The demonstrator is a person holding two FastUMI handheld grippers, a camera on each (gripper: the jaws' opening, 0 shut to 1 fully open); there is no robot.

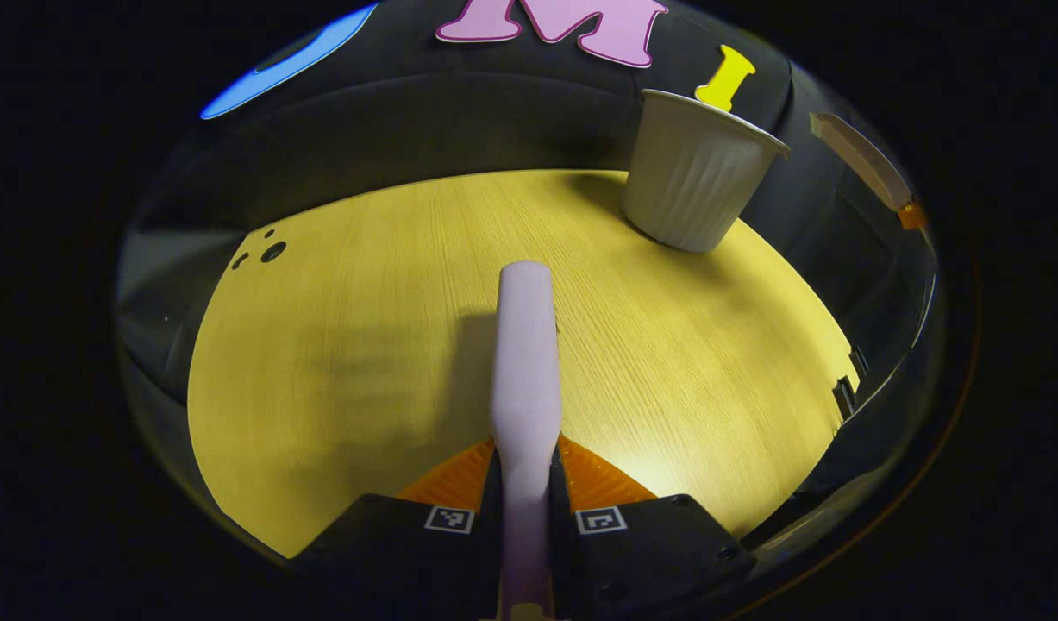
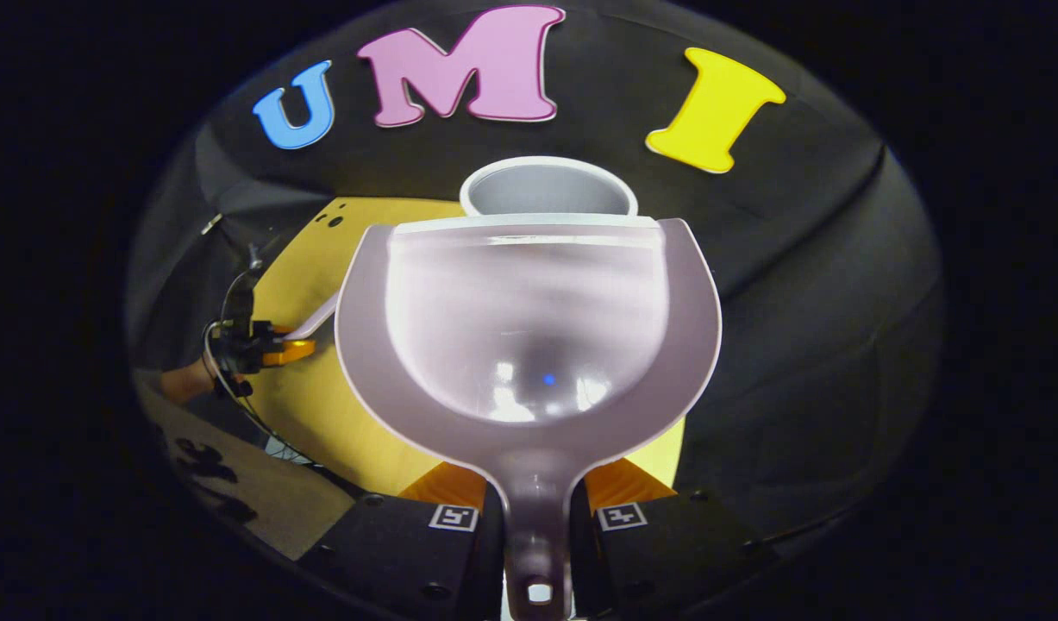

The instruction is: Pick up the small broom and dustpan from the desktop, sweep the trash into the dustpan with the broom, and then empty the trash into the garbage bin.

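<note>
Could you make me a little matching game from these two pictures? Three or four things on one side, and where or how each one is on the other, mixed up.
Things:
1. broom
2. dustpan
3. garbage bin
4. table

Places or states:
A. stands upright near the table's far edge
B. its handle is clamped in the right gripper, its scoop tipped toward the bin's mouth
C. yellow wood grain, with small dark holes near one corner
D. clamped in the left gripper, pointing out over the table

Pairs: 1-D, 2-B, 3-A, 4-C
</note>
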